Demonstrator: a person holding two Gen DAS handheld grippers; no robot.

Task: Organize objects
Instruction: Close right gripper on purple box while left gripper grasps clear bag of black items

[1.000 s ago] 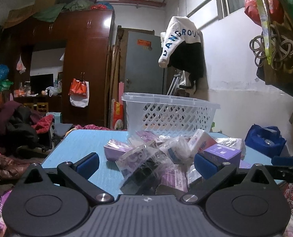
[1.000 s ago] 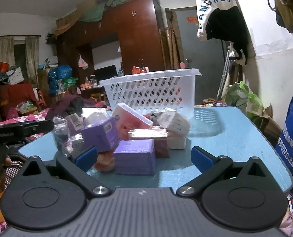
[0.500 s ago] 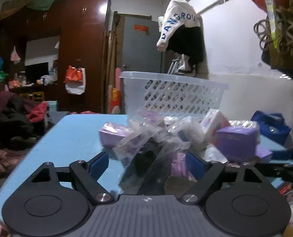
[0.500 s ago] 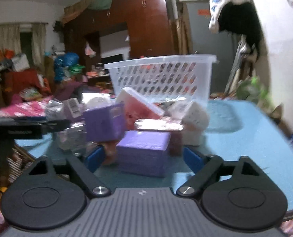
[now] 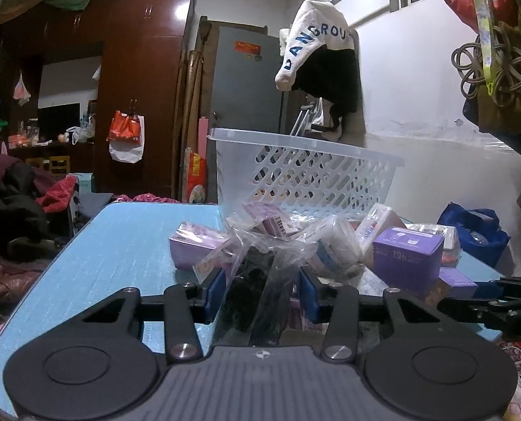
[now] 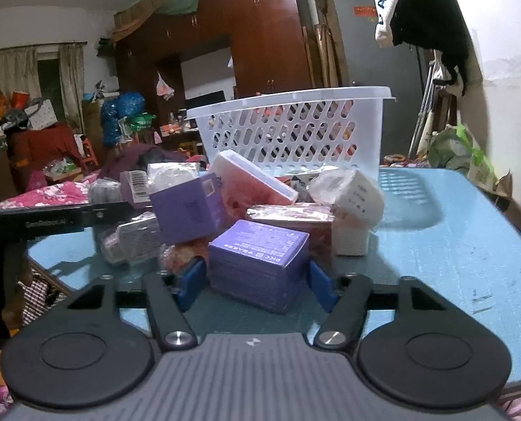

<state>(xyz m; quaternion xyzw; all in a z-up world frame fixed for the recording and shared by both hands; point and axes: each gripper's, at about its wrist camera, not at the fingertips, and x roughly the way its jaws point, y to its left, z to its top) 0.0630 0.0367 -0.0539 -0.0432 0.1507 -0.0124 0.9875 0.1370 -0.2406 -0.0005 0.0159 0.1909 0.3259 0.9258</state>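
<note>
Cluttered room: dark wood wardrobe (image 5: 141, 87) at the back, clothes heaped to one side, a white garment hung on the wall. Work surface is a blue table (image 5: 120, 245), seen from both wrist views.

White perforated basket (image 6: 292, 129) stands at the far side of the table, behind the pile. Through its holes nothing can be made out resting inside; the contents are otherwise hidden. Judged from this, sorting has barely begun.

The pile (image 6: 260, 207) of small packaged goods sits mid-table, between the grippers and the basket: purple boxes, a pink lidded box, white wrapped packs, several clear plastic bags. Items lean on and overlap each other.

Left gripper (image 5: 262, 289): jaws closing, narrow gap. A clear plastic bag with dark contents (image 5: 256, 287) lies between the blue pads; the bag's film looks bunched against both, so contact seems made, though the squeeze is not finished. Bag rests at the near edge of the pile, on the table.

Right gripper (image 6: 256, 282): jaws closing around a flat purple box (image 6: 260, 259) at the front of the pile. A sliver of space shows at each pad; not yet pressing. Box sits flat on the table.

Done: two items lined up, one per hand. Left: finish both grips, lift, carry to the basket, then work through everything else in the pile.
</note>
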